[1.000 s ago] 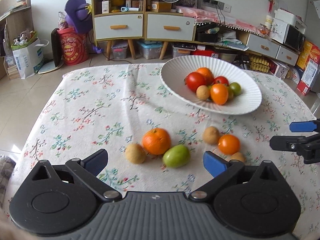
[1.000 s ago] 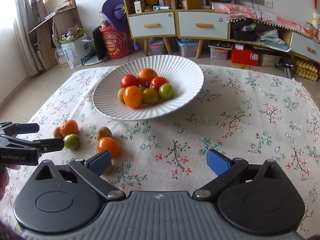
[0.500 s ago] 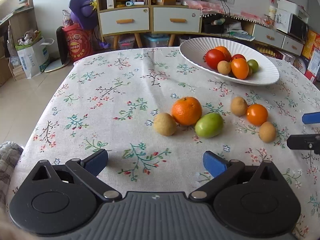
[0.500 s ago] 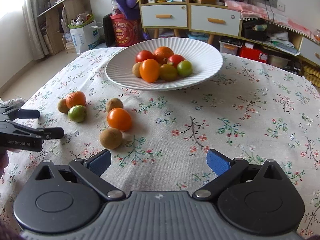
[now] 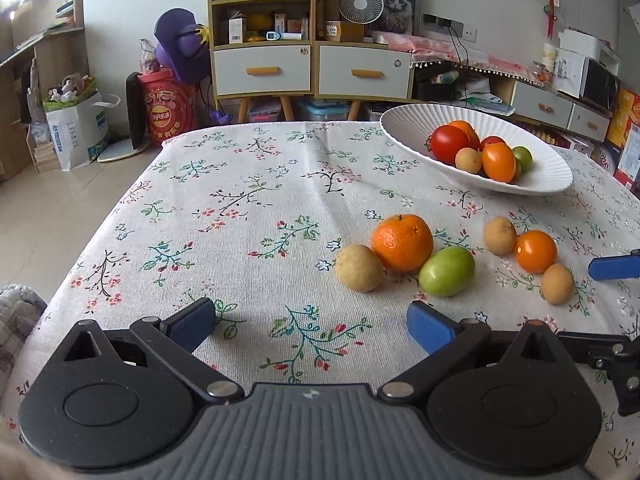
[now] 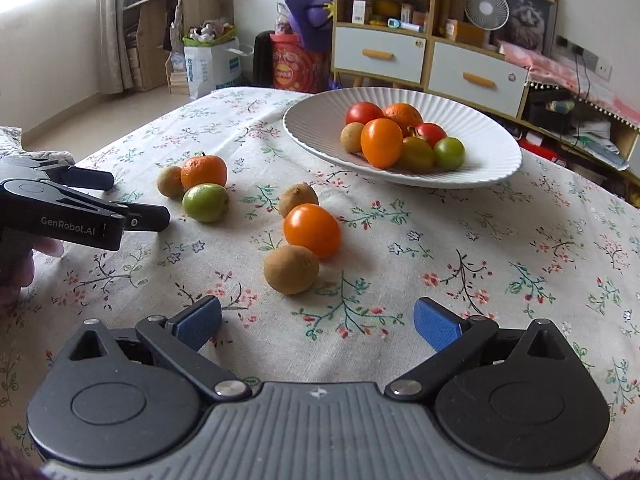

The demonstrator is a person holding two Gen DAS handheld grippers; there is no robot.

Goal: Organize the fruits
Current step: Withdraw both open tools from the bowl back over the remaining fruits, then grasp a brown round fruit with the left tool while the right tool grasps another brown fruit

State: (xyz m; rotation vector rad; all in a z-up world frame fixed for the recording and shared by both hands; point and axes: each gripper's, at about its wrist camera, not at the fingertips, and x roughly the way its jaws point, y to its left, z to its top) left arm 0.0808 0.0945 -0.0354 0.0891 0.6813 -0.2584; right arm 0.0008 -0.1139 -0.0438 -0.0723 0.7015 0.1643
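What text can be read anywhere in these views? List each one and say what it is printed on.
"GenRobot.AI": white lettering on the side of the black left gripper, seen from the right wrist view.
Red round drum on the floor: yellow characters, too blurred to read.
White paper bag on the floor: blue print, too small to read.
Boxes on the wooden shelf unit: labels unreadable.

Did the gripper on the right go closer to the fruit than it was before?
Yes. The right gripper came down and forward: the brown fruit on the tablecloth now lies just ahead of its open jaws, and the white plate looks nearer.
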